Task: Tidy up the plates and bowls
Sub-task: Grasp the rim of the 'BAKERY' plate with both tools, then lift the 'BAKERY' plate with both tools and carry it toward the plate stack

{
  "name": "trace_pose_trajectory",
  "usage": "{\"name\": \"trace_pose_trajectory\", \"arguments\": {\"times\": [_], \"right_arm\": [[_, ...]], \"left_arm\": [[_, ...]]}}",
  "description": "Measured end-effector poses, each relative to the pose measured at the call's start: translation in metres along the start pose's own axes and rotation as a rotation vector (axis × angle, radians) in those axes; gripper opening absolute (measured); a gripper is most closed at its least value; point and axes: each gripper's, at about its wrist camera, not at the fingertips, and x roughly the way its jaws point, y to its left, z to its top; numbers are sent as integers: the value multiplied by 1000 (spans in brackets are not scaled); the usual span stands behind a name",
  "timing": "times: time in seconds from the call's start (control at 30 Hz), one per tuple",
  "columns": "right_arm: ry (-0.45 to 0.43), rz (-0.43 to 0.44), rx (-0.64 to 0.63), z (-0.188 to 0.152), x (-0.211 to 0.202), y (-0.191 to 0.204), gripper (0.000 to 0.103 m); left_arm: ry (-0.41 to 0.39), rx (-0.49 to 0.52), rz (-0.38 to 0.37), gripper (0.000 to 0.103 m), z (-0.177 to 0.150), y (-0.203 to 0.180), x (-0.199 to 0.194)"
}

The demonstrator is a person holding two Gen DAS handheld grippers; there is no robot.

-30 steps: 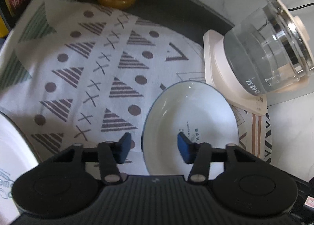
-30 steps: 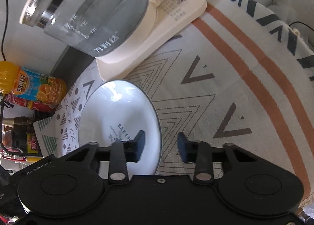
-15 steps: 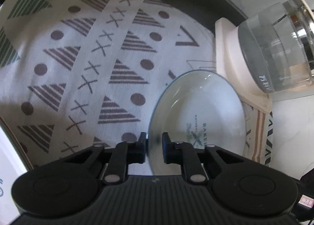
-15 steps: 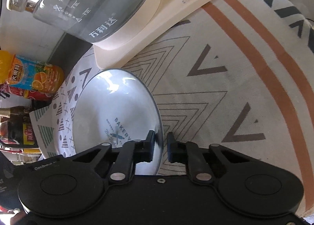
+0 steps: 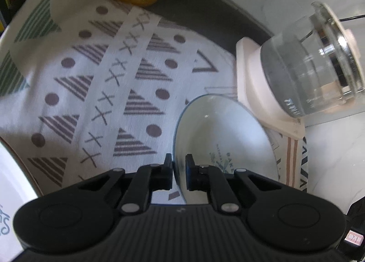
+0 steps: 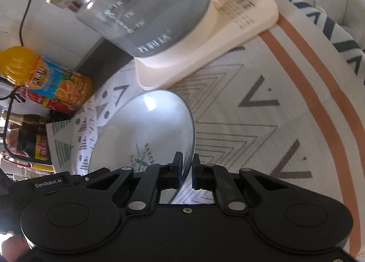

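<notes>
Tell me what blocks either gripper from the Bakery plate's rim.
Nothing visible does. The left gripper and the right gripper are each already shut on the plate rim, on opposite sides. The glass kettle stands close behind the plate's far edge.

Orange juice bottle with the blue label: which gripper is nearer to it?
Left. The left gripper grips the white bowl on the bottle's side; the right gripper grips the opposite rim.

Glossy glazed plate (image 5: 228, 134), woven matt cloth (image 5: 95, 93), clear glass kettle (image 5: 314, 68)
</notes>
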Motion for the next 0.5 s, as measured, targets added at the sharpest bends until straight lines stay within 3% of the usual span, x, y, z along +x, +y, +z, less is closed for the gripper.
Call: {"name": "trace_pose_trajectory", "arguments": {"times": [0.5], "right_arm": [[-47,34,-59,-1,-20,20,9]], "left_arm": [[-82,21,-22,8,-1,-3,-31]]}}
